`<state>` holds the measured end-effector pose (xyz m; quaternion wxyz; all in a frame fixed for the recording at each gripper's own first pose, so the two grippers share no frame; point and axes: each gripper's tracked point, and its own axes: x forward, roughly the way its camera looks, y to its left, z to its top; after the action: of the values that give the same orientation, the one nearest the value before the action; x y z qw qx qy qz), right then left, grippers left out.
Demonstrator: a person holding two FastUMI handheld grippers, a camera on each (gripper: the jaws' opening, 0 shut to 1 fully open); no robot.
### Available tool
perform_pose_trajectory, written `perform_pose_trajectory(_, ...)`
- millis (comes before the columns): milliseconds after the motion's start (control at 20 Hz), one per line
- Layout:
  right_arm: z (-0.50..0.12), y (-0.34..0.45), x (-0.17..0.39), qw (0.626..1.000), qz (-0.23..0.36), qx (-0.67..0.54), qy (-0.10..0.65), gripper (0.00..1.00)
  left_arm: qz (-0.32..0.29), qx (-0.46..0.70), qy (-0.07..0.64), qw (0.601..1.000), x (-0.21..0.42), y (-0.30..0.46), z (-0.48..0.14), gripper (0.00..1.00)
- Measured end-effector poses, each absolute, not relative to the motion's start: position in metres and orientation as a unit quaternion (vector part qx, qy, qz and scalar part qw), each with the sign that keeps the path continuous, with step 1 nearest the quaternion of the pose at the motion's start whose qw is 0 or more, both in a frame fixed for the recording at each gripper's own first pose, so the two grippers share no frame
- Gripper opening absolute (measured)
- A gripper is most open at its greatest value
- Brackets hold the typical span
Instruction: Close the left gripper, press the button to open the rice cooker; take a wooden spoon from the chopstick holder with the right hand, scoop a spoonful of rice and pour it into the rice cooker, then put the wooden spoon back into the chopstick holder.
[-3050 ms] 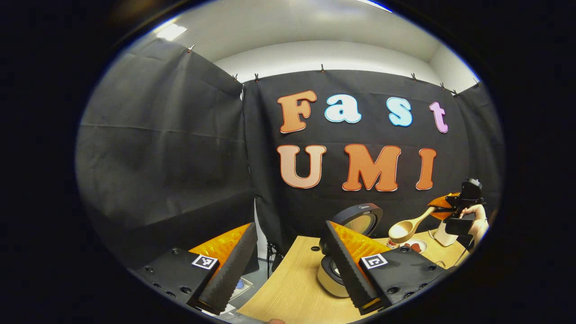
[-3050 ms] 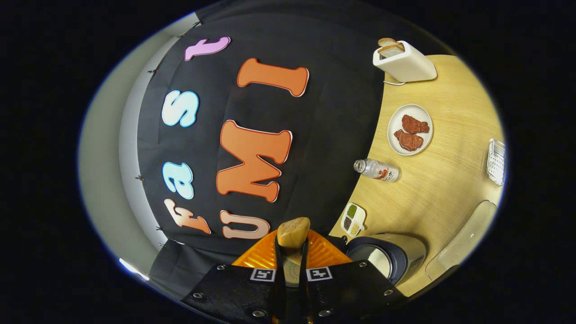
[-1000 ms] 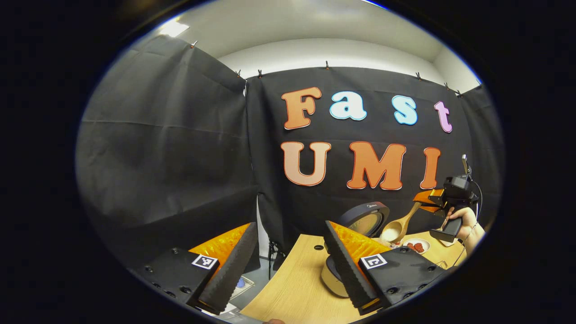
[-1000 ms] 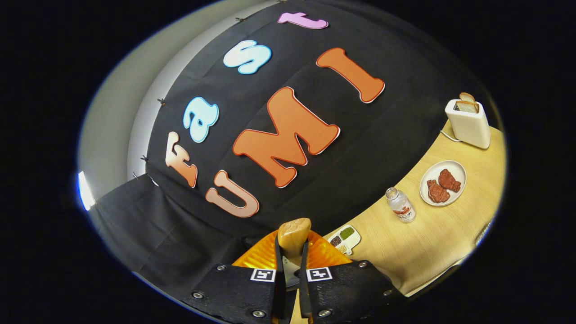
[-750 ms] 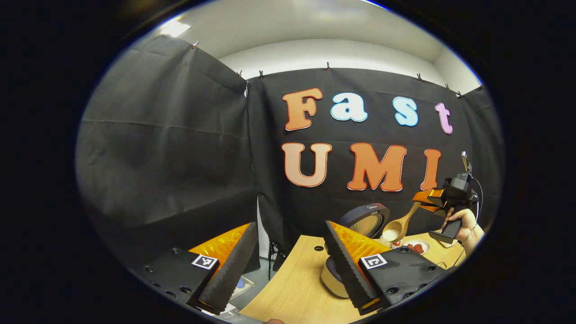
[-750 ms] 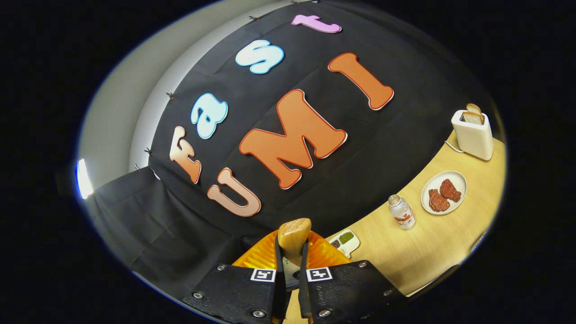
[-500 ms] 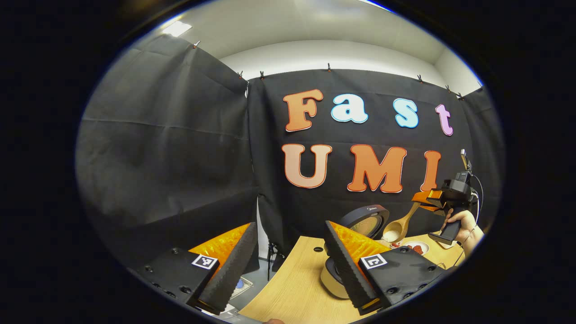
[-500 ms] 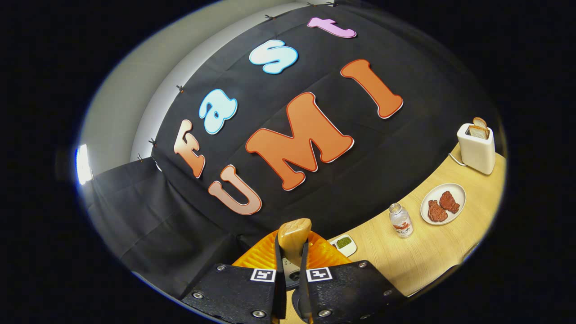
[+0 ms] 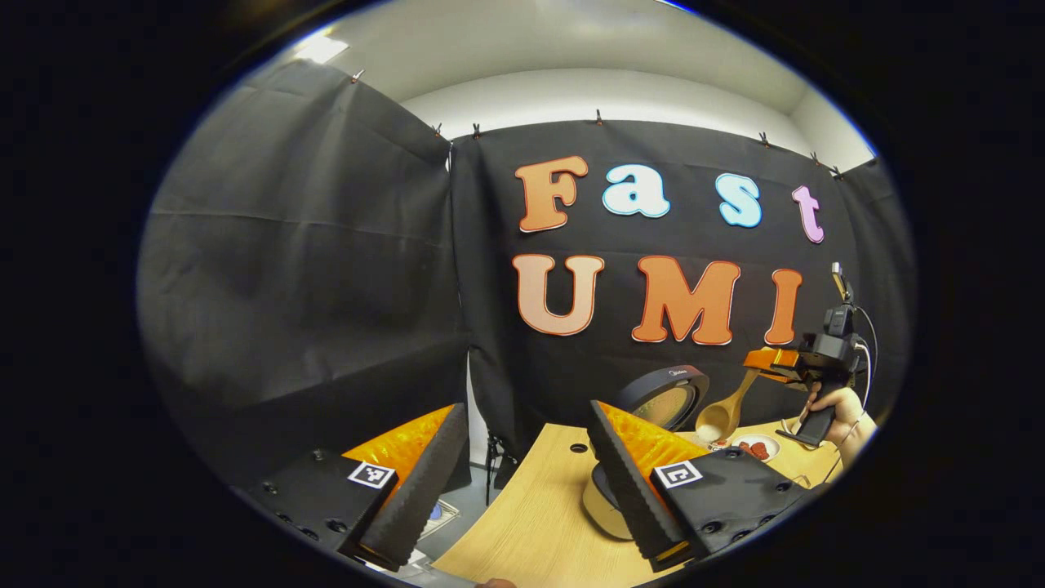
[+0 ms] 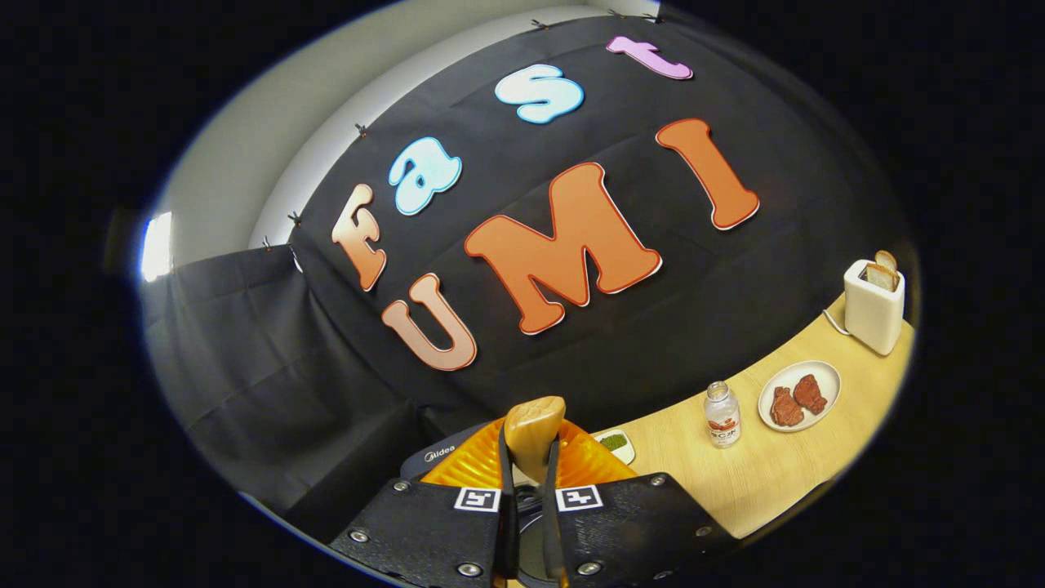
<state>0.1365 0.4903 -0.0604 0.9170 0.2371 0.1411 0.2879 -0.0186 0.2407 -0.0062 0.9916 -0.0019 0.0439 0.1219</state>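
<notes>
In the left gripper view, my left gripper [image 9: 522,490] idles with fingers spread wide and empty. Beyond it the cream rice cooker with dark raised lid [image 9: 663,398] stands open, and the pale wooden spoon [image 9: 723,413] tilts its rice-laden bowl above it: pouring, I judge.

In the right gripper view, my right gripper [image 10: 529,498] pinches the handle; next I must roll further.

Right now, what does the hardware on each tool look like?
Left tool: black housing blocks, each with a square black-and-white tag, translucent orange ribbed panels and ridged pads. Right tool: the same black blocks, two tags and an orange ribbed fan. In the left gripper view it has a black pistol handle, a cable and a bare hand.
</notes>
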Motion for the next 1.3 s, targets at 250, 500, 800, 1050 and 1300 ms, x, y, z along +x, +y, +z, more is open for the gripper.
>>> perform_pose_trajectory(250, -0.06, 0.495, 0.133, 0.929, 0.292, 0.195, 0.119, 0.11, 0.123, 0.001, 0.046, 0.991, -0.017, 0.24, -0.009, 0.99)
perform_pose_trajectory(500, -0.062, 0.502, 0.122, 0.936, 0.309, 0.137, 0.094, 0.1, 0.126, 0.003, 0.05, 0.991, -0.018, 0.244, -0.013, 0.99)
perform_pose_trajectory(800, -0.062, 0.516, 0.106, 0.939, 0.335, 0.054, 0.054, 0.11, 0.128, 0.002, 0.053, 0.99, -0.016, 0.245, -0.016, 0.99)
perform_pose_trajectory(1050, -0.067, 0.528, 0.093, 0.933, 0.358, 0.009, 0.035, 0.11, 0.13, 0.004, 0.056, 0.99, -0.013, 0.245, -0.02, 0.99)
perform_pose_trajectory(1300, -0.079, 0.532, 0.092, 0.928, 0.369, 0.017, 0.054, 0.11, 0.132, 0.002, 0.061, 0.989, -0.013, 0.245, -0.025, 0.98)
